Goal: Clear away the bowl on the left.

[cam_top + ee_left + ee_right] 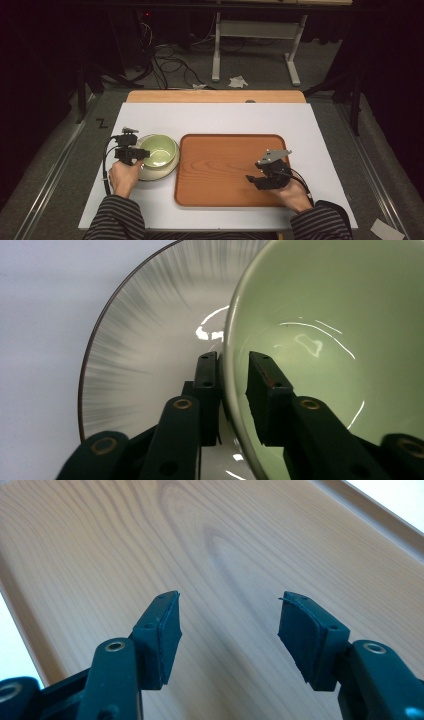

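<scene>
Gripping the near-left rim of the green bowl [159,150], the left gripper [131,153] has one finger [207,390] outside the wall and the other [267,395] inside, the two drawn close on the thin edge so that the pads appear to press it. The bowl sits in a wider pale plate [140,350] with a dark rim and streaked glaze, and the pair rests on the white tabletop [215,117] just left of the wooden tray [227,170], near its left edge but not on it. The right gripper [260,180] hovers low over the right part of the tray, its fingers [162,630] spread apart with nothing between them, bare wood grain showing under them. The step in hand looks like the pick-up of the bowl, most likely to carry it onto the tray. The next move calls for a straight lift that clears the plate's rim without dragging the plate along, then a short level carry to the right over the tray's raised edge. A one-sided pinch on a glazed wall may slip or let the bowl tip, so a slow, steady lift seems wise.
</scene>
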Tool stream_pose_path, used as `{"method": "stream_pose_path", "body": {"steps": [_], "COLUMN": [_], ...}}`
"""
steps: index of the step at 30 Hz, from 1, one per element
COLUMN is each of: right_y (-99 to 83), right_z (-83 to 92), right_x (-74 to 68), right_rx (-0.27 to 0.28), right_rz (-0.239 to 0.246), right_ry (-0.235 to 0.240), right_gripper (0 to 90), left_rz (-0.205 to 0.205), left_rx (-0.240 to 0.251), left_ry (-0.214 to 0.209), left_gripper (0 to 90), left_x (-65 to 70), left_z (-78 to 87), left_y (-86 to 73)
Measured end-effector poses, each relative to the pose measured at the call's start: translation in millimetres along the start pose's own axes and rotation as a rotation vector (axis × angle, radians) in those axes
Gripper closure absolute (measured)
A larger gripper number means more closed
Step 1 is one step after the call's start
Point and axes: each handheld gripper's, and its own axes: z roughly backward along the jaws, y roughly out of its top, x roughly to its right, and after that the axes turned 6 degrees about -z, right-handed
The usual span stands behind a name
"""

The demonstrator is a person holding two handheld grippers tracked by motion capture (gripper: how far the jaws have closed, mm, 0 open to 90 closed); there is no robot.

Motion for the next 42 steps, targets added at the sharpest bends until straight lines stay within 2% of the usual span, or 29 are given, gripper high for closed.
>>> {"method": "stream_pose_path", "body": {"steps": [10, 18, 29, 39, 42], "right_y": [0.0, 0.0, 0.1, 0.2, 0.2], "right_z": [-0.2, 0.4, 1.2, 1.7, 2.2], "right_x": [-0.3, 0.1, -0.3, -0.1, -0.4], "right_rx": [0.002, -0.001, 0.006, 0.005, 0.022], "right_rz": [-0.001, 0.002, 0.006, 0.007, 0.007], "right_ry": [0.001, 0.001, -0.001, -0.001, -0.01], "right_gripper": [43.5, 43.5, 43.5, 43.5, 43.7], "left_rz": [0.028, 0.026, 0.002, 0.002, 0.0], "left_rx": [0.014, 0.028, 0.052, 0.067, 0.067], "left_ry": [-0.046, -0.038, -0.008, -0.025, -0.031], "left_gripper": [83.7, 83.9, 83.5, 83.4, 83.4], "left_x": [-2.2, -1.6, 1.2, -0.8, -0.6], "left_z": [0.8, 3.1, 8.7, 13.7, 14.2], "left_y": [0.4, 0.8, 1.6, 1.8, 1.8]}}
